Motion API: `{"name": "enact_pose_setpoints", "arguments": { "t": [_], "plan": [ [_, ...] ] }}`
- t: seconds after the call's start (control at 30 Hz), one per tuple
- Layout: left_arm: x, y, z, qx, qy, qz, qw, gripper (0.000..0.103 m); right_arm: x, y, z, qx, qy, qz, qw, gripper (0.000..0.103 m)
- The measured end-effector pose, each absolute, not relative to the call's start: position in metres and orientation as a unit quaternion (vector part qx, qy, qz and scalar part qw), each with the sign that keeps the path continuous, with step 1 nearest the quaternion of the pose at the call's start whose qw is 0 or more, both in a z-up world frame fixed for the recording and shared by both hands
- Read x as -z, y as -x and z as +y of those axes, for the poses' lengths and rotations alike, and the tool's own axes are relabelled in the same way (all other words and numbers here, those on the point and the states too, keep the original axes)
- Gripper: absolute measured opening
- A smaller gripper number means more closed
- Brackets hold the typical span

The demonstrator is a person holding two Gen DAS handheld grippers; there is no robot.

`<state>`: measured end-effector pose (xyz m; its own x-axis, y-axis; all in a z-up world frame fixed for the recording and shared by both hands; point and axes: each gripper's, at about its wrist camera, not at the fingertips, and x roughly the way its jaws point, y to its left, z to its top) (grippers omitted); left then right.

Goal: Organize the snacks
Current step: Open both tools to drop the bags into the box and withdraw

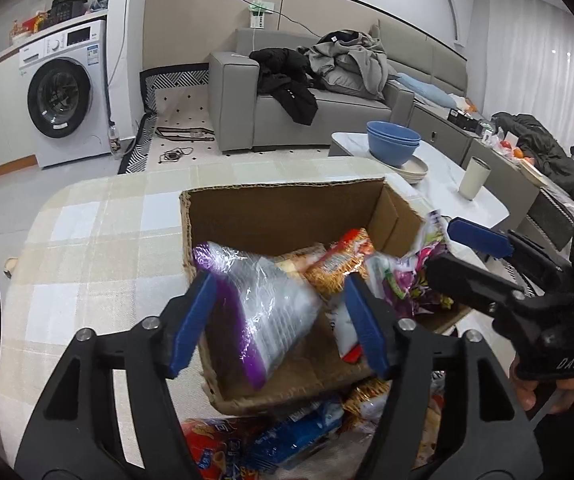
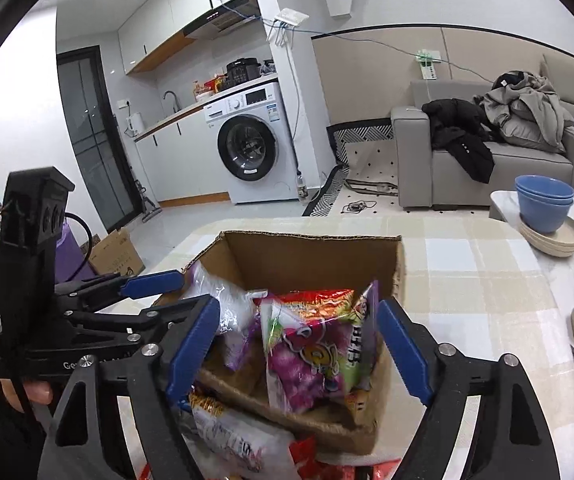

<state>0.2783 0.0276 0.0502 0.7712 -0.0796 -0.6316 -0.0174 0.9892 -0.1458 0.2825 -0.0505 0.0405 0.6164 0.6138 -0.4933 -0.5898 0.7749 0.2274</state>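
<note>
Both my grippers, left (image 1: 279,320) and right (image 2: 299,348), hang with fingers spread over the box (image 1: 287,208). The purple bag (image 2: 319,352) leans on the box's near wall. I judge it could topple out onto the worktop (image 1: 99,248) if nudged.

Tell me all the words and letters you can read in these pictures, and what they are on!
"DAS": on the black body of the right tool, by the hand.
"Ge...": on the black body of the left tool; the rest is hidden.
Washing machine: labels too small to read.
Purple snack bag: print too blurred to read.
Red and blue packets in front of the cardboard box: print too blurred to read.
</note>
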Motion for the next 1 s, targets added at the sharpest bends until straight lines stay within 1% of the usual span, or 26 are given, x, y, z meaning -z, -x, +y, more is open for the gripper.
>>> {"name": "enact_pose_setpoints", "arguments": {
  "t": [0.03,0.07,0.17,0.2,0.4,0.6,0.77,1.0],
  "plan": [
    [-0.051,-0.276,0.027,0.021,0.073,0.335,0.939,0.075,-0.042,-0.28,-0.054,-0.334,-0.023,0.281,0.899,0.086],
    [-0.052,-0.273,0.026,0.027,0.073,0.334,0.939,0.082,-0.043,-0.277,-0.059,-0.333,-0.025,0.281,0.9,0.091],
    [-0.056,-0.264,0.019,0.015,0.056,0.331,0.942,0.092,-0.044,-0.265,-0.075,-0.324,-0.036,0.282,0.902,0.101],
    [-0.057,-0.26,0.016,0.009,0.05,0.329,0.943,0.101,-0.044,-0.262,-0.079,-0.32,-0.038,0.283,0.903,0.102],
    [-0.063,-0.222,0.019,-0.001,0.063,0.322,0.945,0.102,-0.034,-0.247,-0.104,-0.299,-0.055,0.304,0.903,0.102],
    [-0.061,-0.18,0.026,-0.021,0.063,0.313,0.947,0.102,-0.018,-0.225,-0.11,-0.294,-0.048,0.32,0.899,0.102],
    [-0.049,-0.149,0.037,-0.03,0.077,0.316,0.945,0.102,-0.004,-0.212,-0.112,-0.298,-0.045,0.336,0.893,0.102],
    [-0.03,-0.132,0.049,-0.034,0.074,0.328,0.941,0.102,0.004,-0.21,-0.111,-0.29,-0.026,0.357,0.888,0.102]
  ]
}}
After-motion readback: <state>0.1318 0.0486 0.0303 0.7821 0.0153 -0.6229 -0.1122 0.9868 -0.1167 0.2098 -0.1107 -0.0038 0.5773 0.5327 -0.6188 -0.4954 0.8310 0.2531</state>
